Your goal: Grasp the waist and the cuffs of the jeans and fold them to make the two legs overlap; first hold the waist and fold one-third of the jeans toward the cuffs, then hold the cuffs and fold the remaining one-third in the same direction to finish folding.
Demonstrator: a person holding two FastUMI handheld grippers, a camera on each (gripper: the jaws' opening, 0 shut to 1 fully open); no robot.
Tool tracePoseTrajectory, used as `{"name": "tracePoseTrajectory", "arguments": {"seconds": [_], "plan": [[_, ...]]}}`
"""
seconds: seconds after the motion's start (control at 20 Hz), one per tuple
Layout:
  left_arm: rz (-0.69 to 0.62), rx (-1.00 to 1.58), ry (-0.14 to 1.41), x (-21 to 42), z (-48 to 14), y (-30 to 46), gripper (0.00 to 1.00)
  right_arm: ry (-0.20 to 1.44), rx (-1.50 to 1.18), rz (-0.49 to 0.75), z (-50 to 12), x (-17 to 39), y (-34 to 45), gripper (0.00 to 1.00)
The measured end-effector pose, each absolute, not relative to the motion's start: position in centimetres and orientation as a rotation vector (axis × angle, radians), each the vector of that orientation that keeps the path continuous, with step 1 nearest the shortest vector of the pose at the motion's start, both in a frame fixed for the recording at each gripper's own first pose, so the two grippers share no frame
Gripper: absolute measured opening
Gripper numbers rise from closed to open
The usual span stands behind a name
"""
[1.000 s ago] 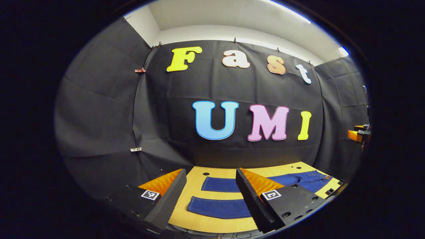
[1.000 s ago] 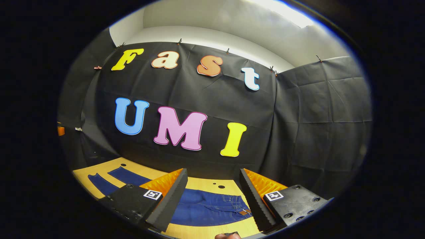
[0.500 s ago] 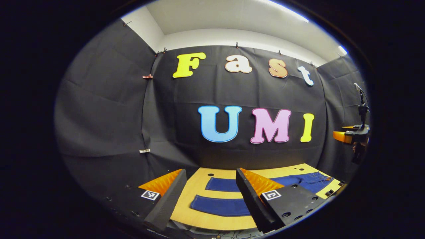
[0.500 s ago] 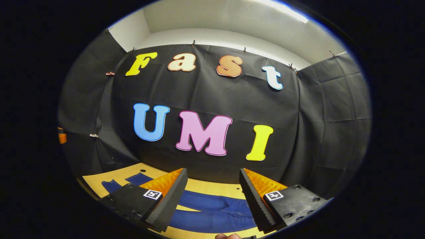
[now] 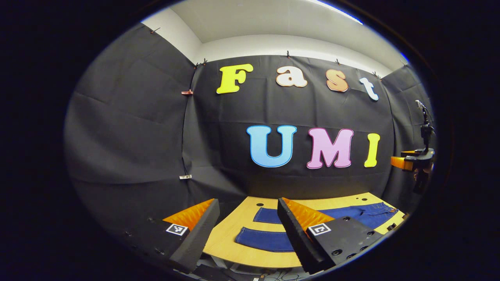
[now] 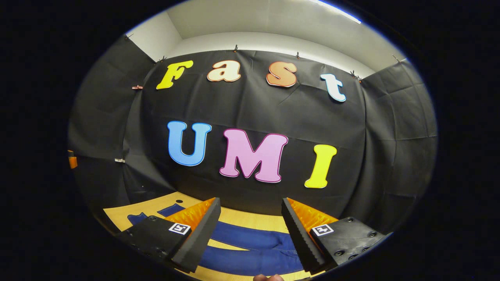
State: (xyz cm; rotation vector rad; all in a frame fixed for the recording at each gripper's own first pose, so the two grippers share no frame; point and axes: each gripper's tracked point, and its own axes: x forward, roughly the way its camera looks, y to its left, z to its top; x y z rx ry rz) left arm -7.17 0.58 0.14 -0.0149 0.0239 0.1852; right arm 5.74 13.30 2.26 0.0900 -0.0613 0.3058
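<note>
You have swung both wide-open grippers, left gripper (image 5: 246,230) and right gripper (image 6: 250,234), leftward above the flat dark blue denim jeans (image 6: 250,249) spread along the light wooden table (image 5: 226,238), ungrasped.

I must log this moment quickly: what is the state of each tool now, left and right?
Left tool: open, holding nothing, above the dark blue denim jeans.
Right tool: open, holding nothing, above the same jeans.
</note>
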Motion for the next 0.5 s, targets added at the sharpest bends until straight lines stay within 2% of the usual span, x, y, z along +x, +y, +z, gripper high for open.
{"name": "tracePoseTrajectory", "arguments": {"seconds": [0.5], "plan": [[0.137,-0.043,0.013,-5.8,0.4,-0.5,0.96,-0.073,0.083,0.251,3.0,5.4,10.6,0.96]]}}
